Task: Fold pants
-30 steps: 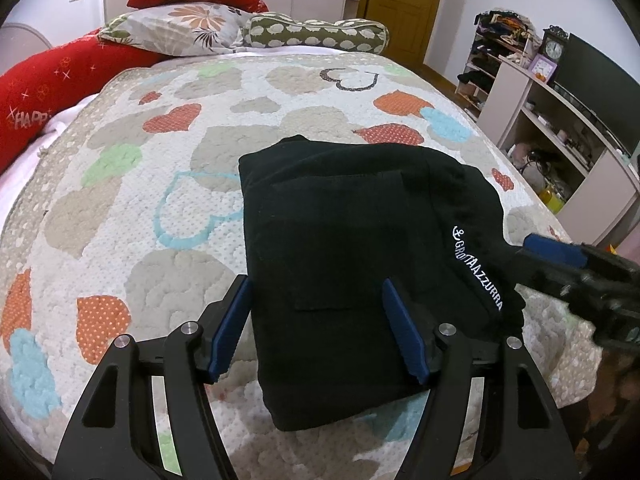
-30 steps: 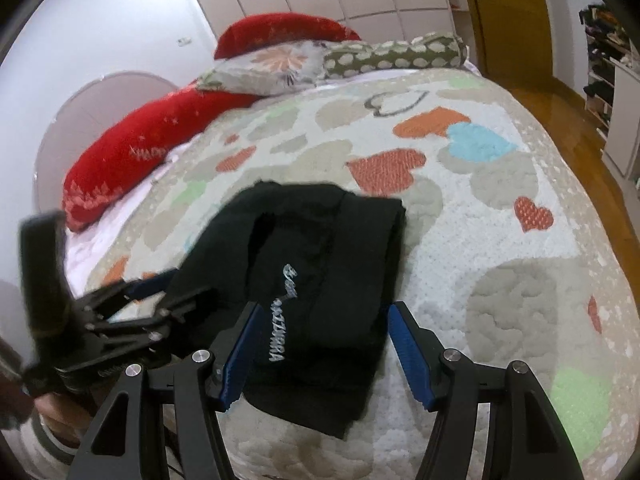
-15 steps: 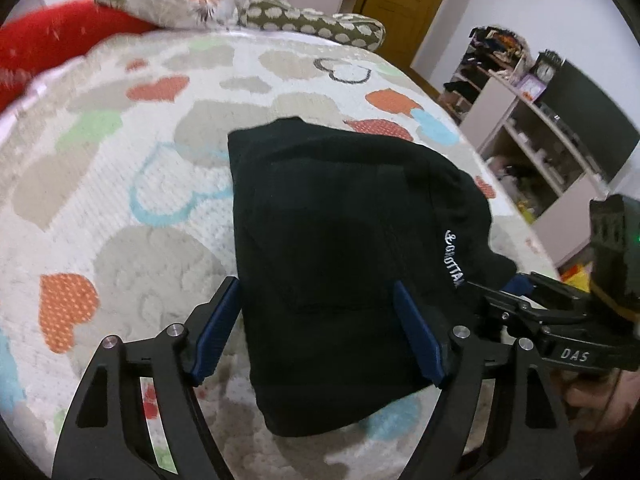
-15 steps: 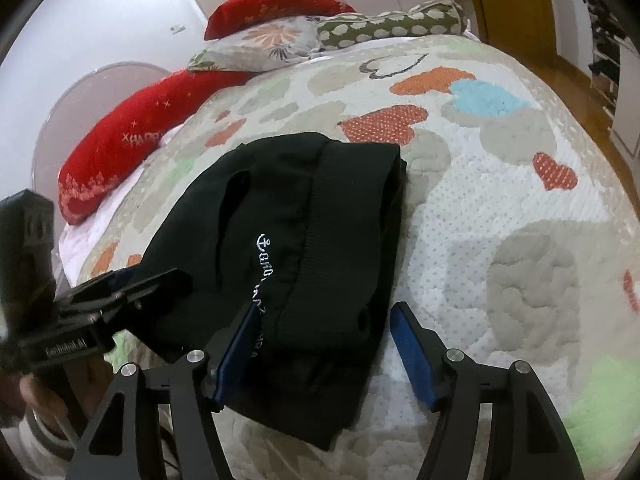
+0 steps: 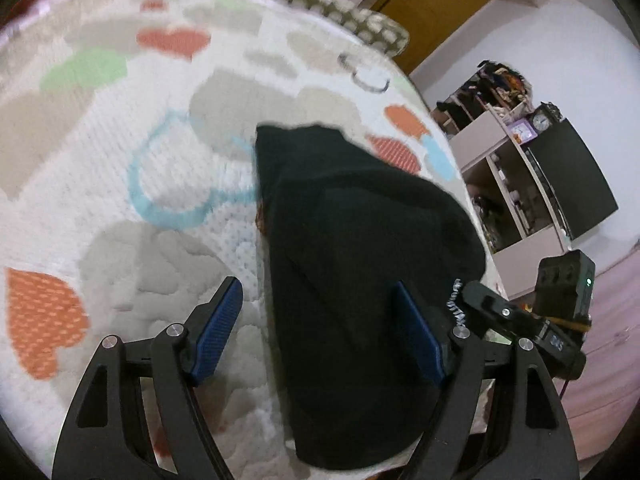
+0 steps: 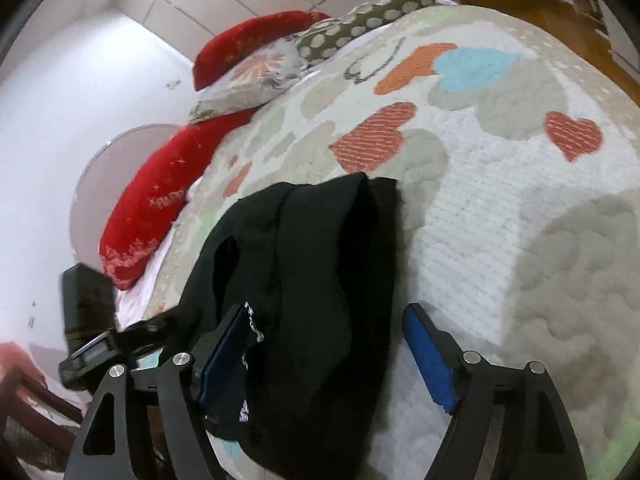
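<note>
The black pants (image 5: 360,248) lie folded in a thick bundle on the heart-patterned quilt (image 5: 120,184), near the bed's front edge. White lettering shows on their right side. My left gripper (image 5: 320,332) is open, its blue pads (image 5: 218,326) straddling the near left part of the bundle. My right gripper (image 6: 328,356) is open too, straddling the near right part of the pants (image 6: 312,280); its left pad (image 6: 224,356) lies by the lettering. Each gripper shows at the edge of the other's view.
Red, floral and spotted pillows (image 6: 256,60) line the head of the bed. A shelf unit with a clock and a dark TV screen (image 5: 560,172) stands to the right of the bed. A wooden door (image 5: 436,12) is behind.
Both grippers have moved forward and tilted, closing in on the near end of the bundle. The jaws stay open. The pants have not moved.
</note>
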Motion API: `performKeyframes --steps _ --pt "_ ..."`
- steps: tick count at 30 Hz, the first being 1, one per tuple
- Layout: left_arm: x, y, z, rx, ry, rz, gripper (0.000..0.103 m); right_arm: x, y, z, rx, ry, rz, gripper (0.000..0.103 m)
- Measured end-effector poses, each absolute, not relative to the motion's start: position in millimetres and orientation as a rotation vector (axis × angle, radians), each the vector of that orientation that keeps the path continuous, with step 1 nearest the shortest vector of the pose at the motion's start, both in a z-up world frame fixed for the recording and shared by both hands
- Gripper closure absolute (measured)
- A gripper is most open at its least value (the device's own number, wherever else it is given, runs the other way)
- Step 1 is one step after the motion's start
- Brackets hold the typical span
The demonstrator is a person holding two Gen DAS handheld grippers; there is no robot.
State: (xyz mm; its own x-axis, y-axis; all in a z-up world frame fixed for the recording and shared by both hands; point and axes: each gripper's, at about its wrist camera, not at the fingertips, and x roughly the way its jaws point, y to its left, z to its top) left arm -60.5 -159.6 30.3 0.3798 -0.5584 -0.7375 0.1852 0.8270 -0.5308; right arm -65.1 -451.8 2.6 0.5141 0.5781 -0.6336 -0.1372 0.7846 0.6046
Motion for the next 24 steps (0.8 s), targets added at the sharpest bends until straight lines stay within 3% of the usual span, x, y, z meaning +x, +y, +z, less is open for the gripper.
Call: performKeyframes --steps 10,12,13,14,15,17,18,24 --pt "-58.7 -181.9 27.4 -0.297 1.046 -0.498 0.012 -61.6 -430.6 0.3 0.399 0.897 0.505 0.013" --pt "-58.8 -183.1 26.5 -0.284 1.045 -0.497 0.012 -64.2 -428.6 0.9 0.370 0.887 0.476 0.029" --pt "-57.9 -183.1 26.2 -0.283 1.046 -0.497 0.012 -65.0 -428.5 0.7 0.373 0.884 0.470 0.042" --pt "-58.1 -182.7 26.2 -0.282 1.045 -0.499 0.012 -66.1 -428.9 0.1 0.394 0.882 0.477 0.044" --pt "-56.9 -184.1 25.9 -0.277 1.041 -0.499 0.013 -66.9 -428.5 0.7 0.394 0.880 0.476 0.046" --pt "-58.0 -185.7 25.9 -0.268 1.029 -0.530 0.035 -70.1 -426.5 4.3 0.380 0.880 0.481 0.054" --pt "-59.0 -186.0 26.7 -0.266 1.025 -0.534 0.035 -71.8 -424.6 7.3 0.370 0.878 0.485 0.055" --pt "-68.5 -178.1 43.2 -0.274 0.969 -0.540 0.061 -75.6 -416.0 30.5 0.372 0.857 0.511 0.063"
